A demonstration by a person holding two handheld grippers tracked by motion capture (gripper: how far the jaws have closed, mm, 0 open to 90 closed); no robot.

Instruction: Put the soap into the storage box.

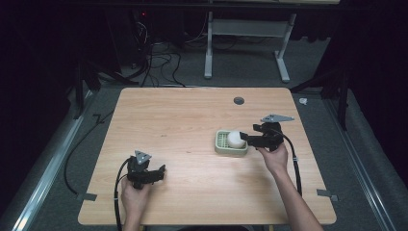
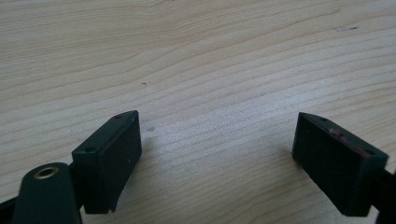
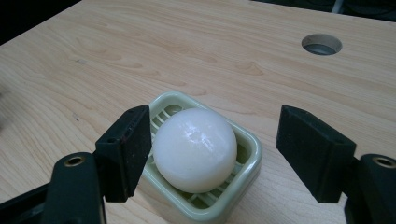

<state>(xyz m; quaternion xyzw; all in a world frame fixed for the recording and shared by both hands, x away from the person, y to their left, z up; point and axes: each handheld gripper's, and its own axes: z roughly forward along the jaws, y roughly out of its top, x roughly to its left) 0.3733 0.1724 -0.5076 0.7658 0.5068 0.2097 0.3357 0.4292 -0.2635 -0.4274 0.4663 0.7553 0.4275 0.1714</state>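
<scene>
A round white soap bar (image 1: 235,138) lies in a pale green slatted soap dish (image 1: 222,146) right of the table's middle. My right gripper (image 1: 244,138) reaches the dish from the right, held in a person's hand. In the right gripper view the soap (image 3: 194,149) sits in the dish (image 3: 252,154) between the jaws of my right gripper (image 3: 212,116). The left jaw is close against the soap's side, while a clear gap separates it from the right jaw, so the gripper is open. My left gripper (image 1: 161,171) rests near the front left, and in its own view it (image 2: 217,126) stands open over bare wood.
A round cable hole (image 1: 238,100) pierces the wooden table (image 1: 183,120) behind the dish, and it (image 3: 321,44) appears again in the right gripper view. Cables trail off the front edge from both grippers. A white desk frame (image 1: 245,29) and floor cables stand beyond the table.
</scene>
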